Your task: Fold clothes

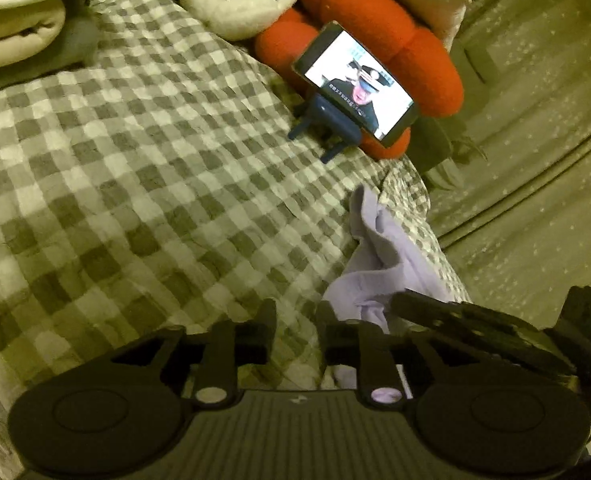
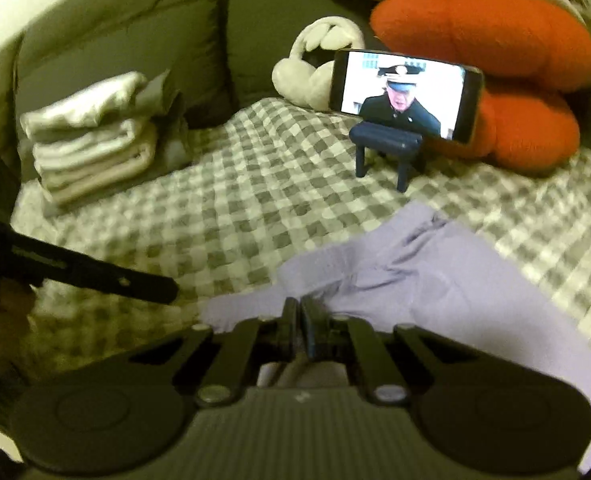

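Crumpled pale lilac cloth garment [image 2: 435, 280], one, on checked bedspread [image 1: 135, 180]. Right gripper [image 2: 300, 316] pinching its edge; left gripper [image 1: 295, 320] spread, empty. One folded stack of cream towels [image 2: 91, 136].

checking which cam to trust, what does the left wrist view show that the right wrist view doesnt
Only the left wrist view shows the open left gripper over the checked bedspread and the curtain.

Only the right wrist view shows the right gripper shut on the lilac garment, with the whole folded stack.

Both show the phone, its stand and the orange cushion.
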The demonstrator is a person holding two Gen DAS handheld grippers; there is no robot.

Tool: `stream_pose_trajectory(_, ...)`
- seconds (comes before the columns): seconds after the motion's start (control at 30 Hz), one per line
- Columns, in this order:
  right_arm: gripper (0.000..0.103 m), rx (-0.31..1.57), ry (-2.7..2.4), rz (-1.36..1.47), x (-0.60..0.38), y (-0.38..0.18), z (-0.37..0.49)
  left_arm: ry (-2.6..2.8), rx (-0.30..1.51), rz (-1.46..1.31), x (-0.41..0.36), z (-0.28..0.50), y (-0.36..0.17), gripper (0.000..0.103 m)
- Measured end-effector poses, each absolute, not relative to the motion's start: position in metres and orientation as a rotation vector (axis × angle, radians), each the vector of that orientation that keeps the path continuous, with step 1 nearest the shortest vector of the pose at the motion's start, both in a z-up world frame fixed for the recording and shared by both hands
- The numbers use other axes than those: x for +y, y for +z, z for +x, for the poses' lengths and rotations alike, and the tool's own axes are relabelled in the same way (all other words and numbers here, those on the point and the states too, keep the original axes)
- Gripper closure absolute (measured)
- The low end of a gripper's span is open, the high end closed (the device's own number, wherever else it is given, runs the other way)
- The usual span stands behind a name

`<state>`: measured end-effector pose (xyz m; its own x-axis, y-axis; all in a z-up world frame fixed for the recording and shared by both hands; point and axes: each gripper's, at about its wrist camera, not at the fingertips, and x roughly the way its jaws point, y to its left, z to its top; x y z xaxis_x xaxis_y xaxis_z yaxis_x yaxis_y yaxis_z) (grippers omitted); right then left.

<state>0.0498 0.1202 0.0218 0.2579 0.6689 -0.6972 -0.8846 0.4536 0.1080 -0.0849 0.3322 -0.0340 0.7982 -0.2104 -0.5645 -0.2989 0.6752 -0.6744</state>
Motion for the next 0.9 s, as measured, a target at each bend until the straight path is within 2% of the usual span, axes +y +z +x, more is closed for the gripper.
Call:
stream_pose_trajectory(0.2,0.098,0.797,1.080,-0.228,0.102,0.022,0.057,0.007,0.672,-0.899,0.328,-0.071,-0.040,0.061)
stream_pose_trajectory(0.3,0.098,0.810,1.082,-0.200,0.097,0.022,0.059,0.012,0.674,-0.972,0.333,-0.065,-0.047,0.060)
stream_pose_trajectory(0.4,0.098,0.806,1.090,-0.234,0.102,0.022,0.055,0.027,0.663,-0.970,0.330,-0.061,-0.046,0.054)
stream_pose_trajectory(0.53,0.098,0.811,1.053,-0.295,0.112,0.020,0.055,0.048,0.653,-0.948,0.324,-0.053,-0.044,0.053)
stream_pose_trajectory(0.6,0.098,0.824,1.031,-0.304,0.116,0.017,0.059,0.071,0.646,-0.919,0.317,-0.048,-0.043,0.058)
stream_pose_trajectory(0.63,0.097,0.822,1.041,-0.314,0.118,0.017,0.059,0.087,0.649,-0.887,0.312,-0.046,-0.043,0.065)
stream_pose_trajectory(0.67,0.096,0.818,1.052,-0.326,0.119,0.017,0.059,0.099,0.656,-0.849,0.306,-0.044,-0.043,0.085)
stream_pose_trajectory(0.73,0.091,0.808,1.081,-0.360,0.122,0.021,0.058,0.118,0.665,-0.783,0.298,-0.043,-0.042,0.088)
stream_pose_trajectory(0.8,0.078,0.792,1.111,-0.403,0.122,0.028,0.062,0.129,0.659,-0.766,0.296,-0.044,-0.042,0.091)
stream_pose_trajectory(0.9,0.077,0.764,1.128,-0.422,0.119,0.044,0.080,0.125,0.662,-0.770,0.297,-0.048,-0.039,0.092)
